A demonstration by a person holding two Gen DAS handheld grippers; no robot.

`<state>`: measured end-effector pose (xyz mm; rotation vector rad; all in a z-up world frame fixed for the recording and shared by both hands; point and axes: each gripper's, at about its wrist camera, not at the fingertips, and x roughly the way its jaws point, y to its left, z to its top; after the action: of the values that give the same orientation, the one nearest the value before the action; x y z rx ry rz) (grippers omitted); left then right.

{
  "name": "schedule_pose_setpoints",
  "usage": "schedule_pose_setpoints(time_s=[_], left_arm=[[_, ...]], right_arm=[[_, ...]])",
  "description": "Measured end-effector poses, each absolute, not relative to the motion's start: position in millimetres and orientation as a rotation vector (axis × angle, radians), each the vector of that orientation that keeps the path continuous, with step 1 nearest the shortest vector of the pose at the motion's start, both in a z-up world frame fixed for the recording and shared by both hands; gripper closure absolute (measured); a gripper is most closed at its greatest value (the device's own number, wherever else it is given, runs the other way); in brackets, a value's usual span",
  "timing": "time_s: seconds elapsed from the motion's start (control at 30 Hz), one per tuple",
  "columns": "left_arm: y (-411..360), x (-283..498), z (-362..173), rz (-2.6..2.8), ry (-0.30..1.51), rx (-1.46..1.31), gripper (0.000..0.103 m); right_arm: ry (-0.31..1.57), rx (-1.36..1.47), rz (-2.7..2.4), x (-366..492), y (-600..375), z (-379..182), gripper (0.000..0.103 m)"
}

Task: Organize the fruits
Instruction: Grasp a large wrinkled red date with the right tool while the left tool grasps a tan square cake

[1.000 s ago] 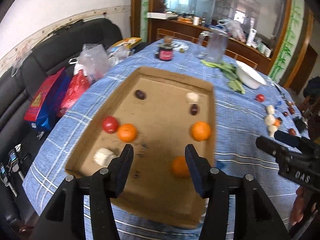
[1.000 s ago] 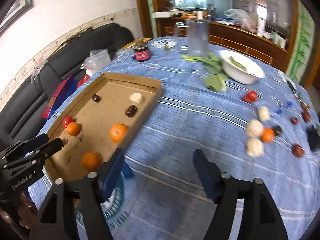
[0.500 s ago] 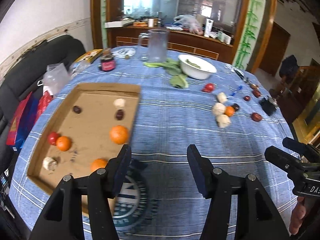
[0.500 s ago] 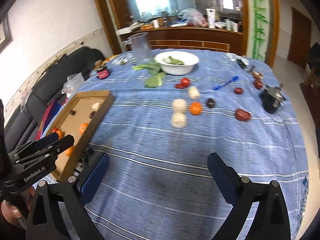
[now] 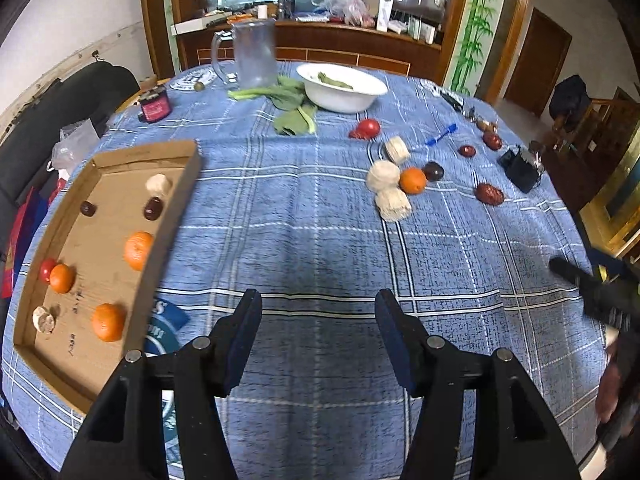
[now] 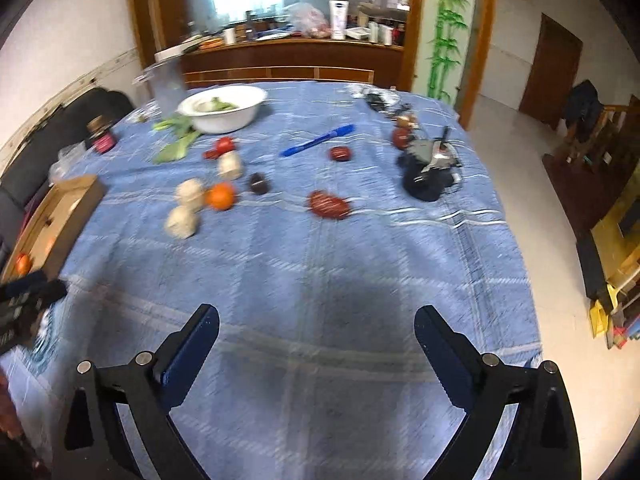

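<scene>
Now that both views have swung off the cardboard tray [image 5: 188, 168] at frame left, the left gripper [image 5: 318, 334] (half-spread, empty) and right gripper [image 6: 316, 350] (wide, empty) face the loose fruit cluster [image 6: 221, 195] at upper centre, so another pickup looks due.

A blue woven tablecloth [image 5: 320, 240] with white check lines covers the table, matt and slightly coarse. At its left edge sits a shallow tray [image 5: 172, 216] of plain brown cardboard, dull and unglazed, with raw cut walls. The oranges [image 5: 138, 250] in it have a soft sheen, and the dark dates [image 5: 153, 208] look glossy. Near the far edge stands a white bowl [image 5: 344, 92], smooth and shiny, beside a clear pitcher [image 5: 254, 54] that may be glass or plastic. The pale round pieces [image 5: 383, 175] in the middle look rough and fibrous. The left gripper [image 5: 318, 316] is matt black plastic with bright metal pins and dark blue pads [image 5: 244, 332].
</scene>
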<state>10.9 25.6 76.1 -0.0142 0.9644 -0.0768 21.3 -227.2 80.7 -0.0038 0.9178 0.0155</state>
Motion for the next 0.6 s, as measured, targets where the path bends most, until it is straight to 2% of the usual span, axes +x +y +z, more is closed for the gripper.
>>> schedule_pose_setpoints(time_s=[0.2,0.3,0.4,0.47,0.53,0.6], left_arm=[[2.8,30.4,63.2,-0.067,1.012,0.013,0.045],[-2.2,37.4,61.2,-0.06,1.023,0.023,0.045],[-5.5,46.9,59.3,-0.062,1.039,0.015,0.045],[-8.7,56.7,57.5,-0.066,1.05,0.0,0.045],[-13.2,65.4,56.0,-0.078,1.062,-0.011,0.045],[-20.4,76.5,54.2,-0.084,1.061,-0.016,0.045]], right_arm=[[0.889,-0.009,0.051,83.2,-245.0,68.2,0.003],[0.885,-0.073,0.075,109.7,-235.0,56.5,0.007],[0.923,-0.099,0.126,130.7,-229.5,40.5,0.024],[0.961,-0.097,0.162,140.8,-229.8,30.1,0.043],[0.998,-0.088,0.174,148.1,-234.2,19.3,0.057],[0.994,-0.06,0.183,147.9,-239.7,17.8,0.057]])
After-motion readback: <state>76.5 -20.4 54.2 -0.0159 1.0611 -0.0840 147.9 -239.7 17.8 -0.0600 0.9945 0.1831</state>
